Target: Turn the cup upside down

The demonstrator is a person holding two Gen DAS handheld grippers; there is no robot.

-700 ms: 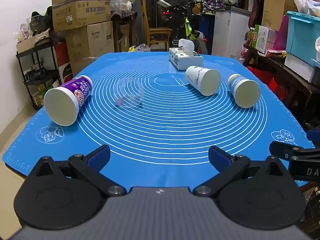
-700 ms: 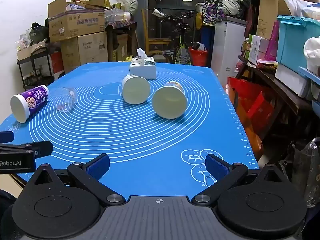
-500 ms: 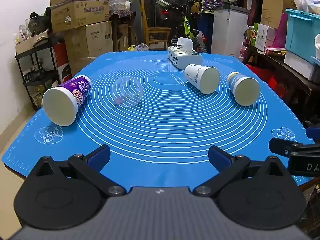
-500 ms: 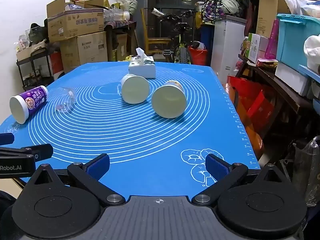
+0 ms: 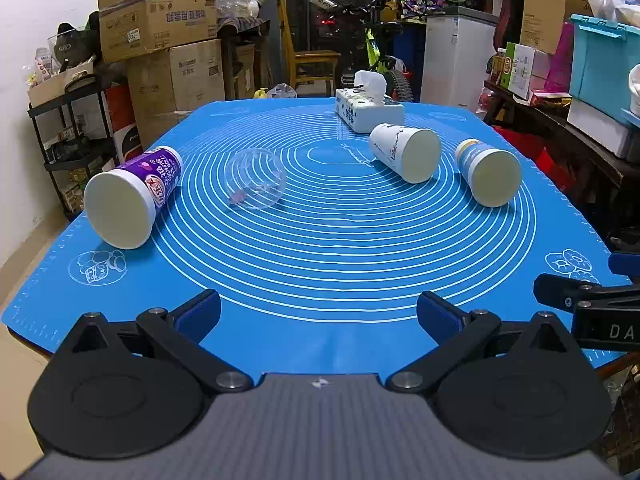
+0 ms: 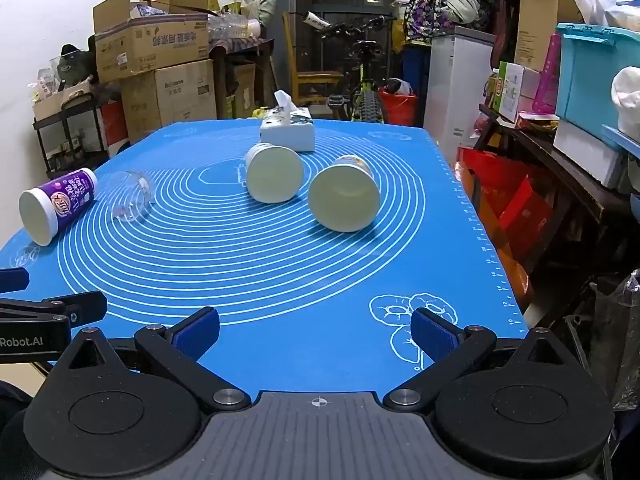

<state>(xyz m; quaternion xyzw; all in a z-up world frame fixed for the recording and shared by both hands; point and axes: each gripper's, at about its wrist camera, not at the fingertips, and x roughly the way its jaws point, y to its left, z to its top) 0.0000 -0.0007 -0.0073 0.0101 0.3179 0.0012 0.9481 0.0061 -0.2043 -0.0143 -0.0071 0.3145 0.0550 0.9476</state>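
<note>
Jaws wide apart, four cups (image 5: 405,152) lying sideways

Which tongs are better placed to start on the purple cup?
Left. The purple cup lies on its side at the mat's left edge, nearer the open left tongs; from the right tongs it sits far left.

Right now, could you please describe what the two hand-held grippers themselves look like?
Both look alike: the left hand-held gripper and right hand-held gripper have black linkage arms with silver pivot bolts, round black discs, a ribbed grey centre plate and blue fingertip pads. White lettering marks their sides: "Robot.AI" on the left one, "DA" visible on the right. No cables or sleeves show.
</note>
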